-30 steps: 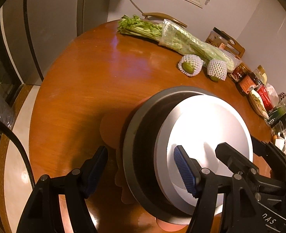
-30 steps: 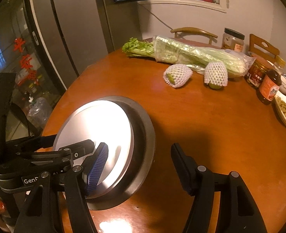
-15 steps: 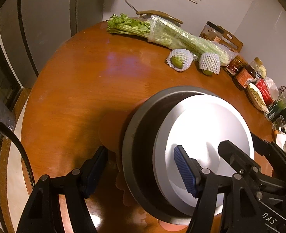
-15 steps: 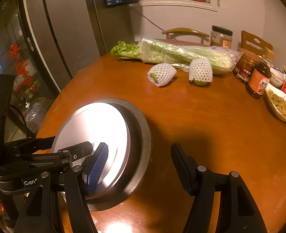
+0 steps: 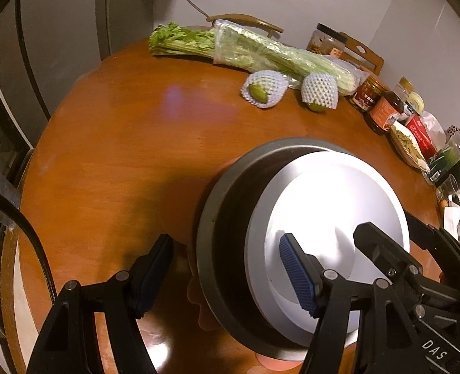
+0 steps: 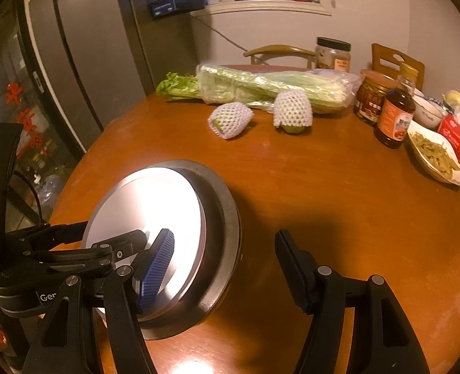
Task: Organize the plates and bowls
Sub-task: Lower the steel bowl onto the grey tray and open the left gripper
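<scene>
A white plate (image 5: 329, 218) lies inside a larger dark grey plate (image 5: 223, 218) on the round wooden table (image 5: 120, 155), near its front edge. In the right wrist view the white plate (image 6: 142, 202) sits in the dark plate (image 6: 226, 218) at lower left. My left gripper (image 5: 226, 274) is open, its jaws straddling the dark plate's left rim. My right gripper (image 6: 226, 268) is open, straddling the dark plate's right rim. Each gripper shows in the other's view. Neither holds anything.
At the far side lie bagged celery (image 6: 261, 87) and two net-wrapped fruits (image 6: 230, 120) (image 6: 292, 112). Jars and a sauce bottle (image 6: 393, 118), a dish of food (image 6: 435, 155) and packets stand at the right. A fridge (image 6: 89, 62) and chairs (image 6: 279, 53) stand beyond.
Both cameras have tilted up or drawn back a little, so the far objects sit lower in view. The plates and the open jaws keep their places relative to each other.
</scene>
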Action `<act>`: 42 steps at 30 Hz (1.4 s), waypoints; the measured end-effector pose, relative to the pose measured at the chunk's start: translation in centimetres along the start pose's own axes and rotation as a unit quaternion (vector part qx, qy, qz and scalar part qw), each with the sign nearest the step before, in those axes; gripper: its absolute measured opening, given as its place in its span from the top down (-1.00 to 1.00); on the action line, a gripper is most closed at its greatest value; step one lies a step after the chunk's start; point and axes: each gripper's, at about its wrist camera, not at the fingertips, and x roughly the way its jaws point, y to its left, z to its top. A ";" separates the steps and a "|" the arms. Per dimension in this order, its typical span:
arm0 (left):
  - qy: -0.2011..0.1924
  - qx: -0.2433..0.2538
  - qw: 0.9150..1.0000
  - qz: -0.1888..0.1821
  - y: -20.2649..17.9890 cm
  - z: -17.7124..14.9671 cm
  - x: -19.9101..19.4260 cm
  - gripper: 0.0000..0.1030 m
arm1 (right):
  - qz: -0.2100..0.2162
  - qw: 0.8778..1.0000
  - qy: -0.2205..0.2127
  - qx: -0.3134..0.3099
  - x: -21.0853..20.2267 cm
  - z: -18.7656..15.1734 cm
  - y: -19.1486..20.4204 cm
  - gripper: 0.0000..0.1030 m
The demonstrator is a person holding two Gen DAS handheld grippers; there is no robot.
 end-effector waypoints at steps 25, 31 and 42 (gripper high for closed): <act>-0.007 0.039 0.999 -0.016 -5.8 -0.1 0.3 -0.36 | -0.024 0.999 -0.013 0.033 -2.9 -1.8 -5.2 -0.33; -0.010 0.044 0.999 -0.015 -6.2 -0.3 0.1 -0.36 | -0.031 0.999 -0.013 0.031 -3.3 -2.1 -5.5 -0.33; -0.010 0.044 0.999 -0.015 -5.6 -0.7 0.0 -0.36 | -0.042 0.999 -0.012 0.019 -3.3 -2.1 -4.7 -0.33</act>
